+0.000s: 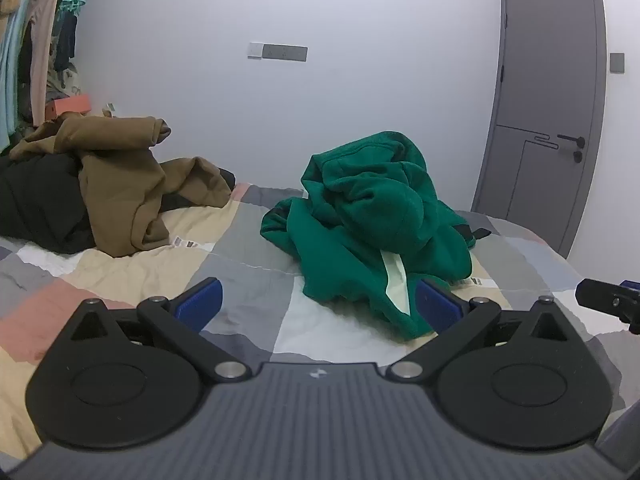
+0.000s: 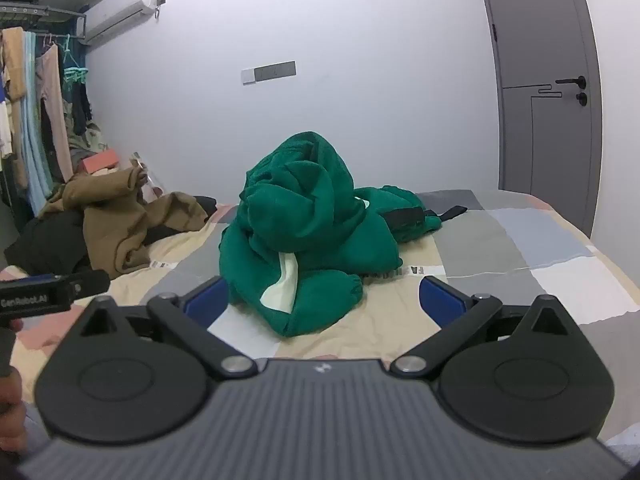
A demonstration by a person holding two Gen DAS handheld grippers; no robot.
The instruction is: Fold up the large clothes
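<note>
You held both tools low over the bed point(image 1: 248, 240), tipped slightly downward, because the green hoodie point(image 1: 372, 220) lay bunched in a heap just ahead of them on the patchwork quilt and had to be opened out before any fold. Your left hand-held gripper point(image 1: 318, 304) stood wide with nothing between its blue pads, its right pad close beside the hoodie's near hem. Your right hand-held gripper point(image 2: 324, 300) was equally wide and empty, the hem lying between its fingers without being pinched. The brown garment point(image 1: 120, 184) sat piled on dark clothes at the far left, well apart, probably waiting its turn. Nothing looked folded yet.
</note>
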